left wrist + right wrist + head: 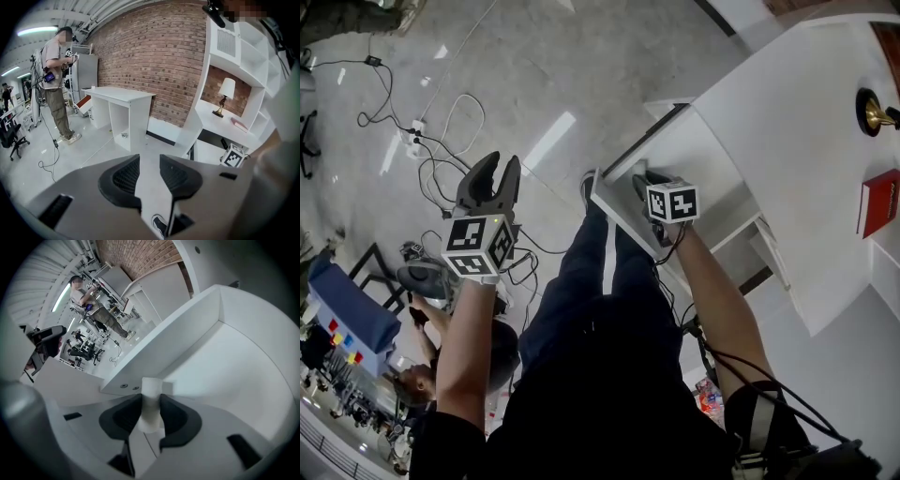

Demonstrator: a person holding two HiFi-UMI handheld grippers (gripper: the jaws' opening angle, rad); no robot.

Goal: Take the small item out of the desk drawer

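Drawer (703, 150) is pulled out of the white desk (806, 112), smooth matte panels all round. The head view just shows a marker cube at the drawer front. It's the right gripper view that shows the right gripper (150, 399) clenched on a stubby round white knob (151, 385), with the drawer box right behind it. Can't make out the item in any view. Left gripper (499, 161) is well off to the side over the floor, ribbed black pads (125, 176) apart, nothing between them.
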